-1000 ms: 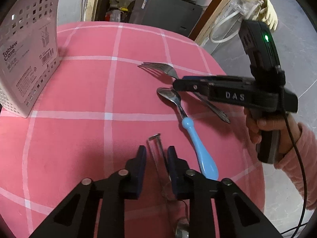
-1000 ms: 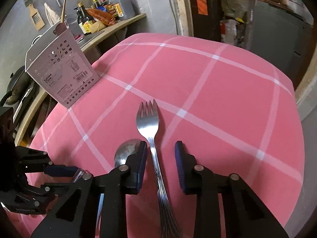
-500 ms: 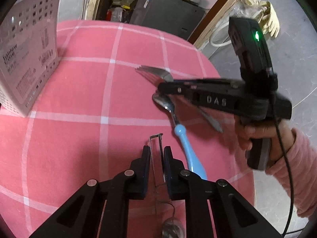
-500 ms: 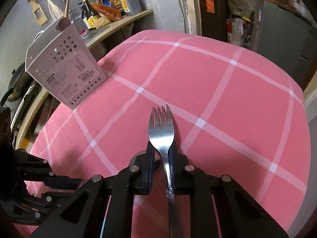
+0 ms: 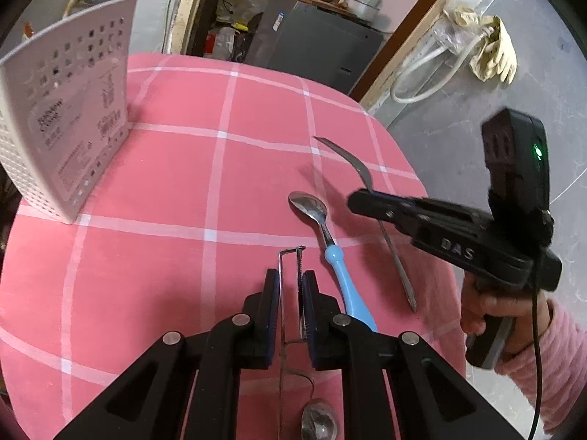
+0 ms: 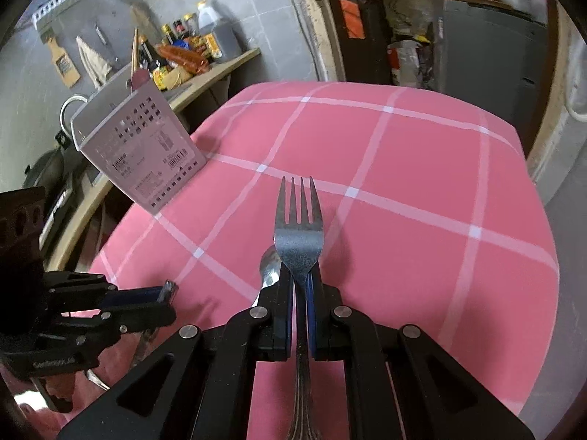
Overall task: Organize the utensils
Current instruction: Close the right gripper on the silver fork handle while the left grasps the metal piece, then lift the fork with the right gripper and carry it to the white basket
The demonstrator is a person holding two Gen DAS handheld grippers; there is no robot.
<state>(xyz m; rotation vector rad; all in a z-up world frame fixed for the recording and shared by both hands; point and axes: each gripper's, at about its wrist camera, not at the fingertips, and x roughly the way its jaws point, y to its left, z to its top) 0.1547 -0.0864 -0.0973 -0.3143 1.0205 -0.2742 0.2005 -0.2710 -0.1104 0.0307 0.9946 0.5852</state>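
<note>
Gripping the fork [image 6: 299, 236] is the right hand-held gripper [image 6: 301, 293]; the left [image 5: 290, 304] apparently clamps a wire tool [image 5: 290, 278].

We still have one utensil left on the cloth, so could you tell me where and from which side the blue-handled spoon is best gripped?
Grip the blue-handled spoon across its thick blue handle, coming down from above with a finger on each long side. It lies flat on the tablecloth, and the handle gives more purchase than the thin metal neck.

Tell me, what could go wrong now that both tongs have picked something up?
The right tongs pinch the fork at its thin neck, with the long handle hanging behind; it might swivel or slip. The left tongs hold a thin wire tool that could bend or twist out. Both must reach the white holder at the table's far corner, so the two could bump each other or tip it.
</note>
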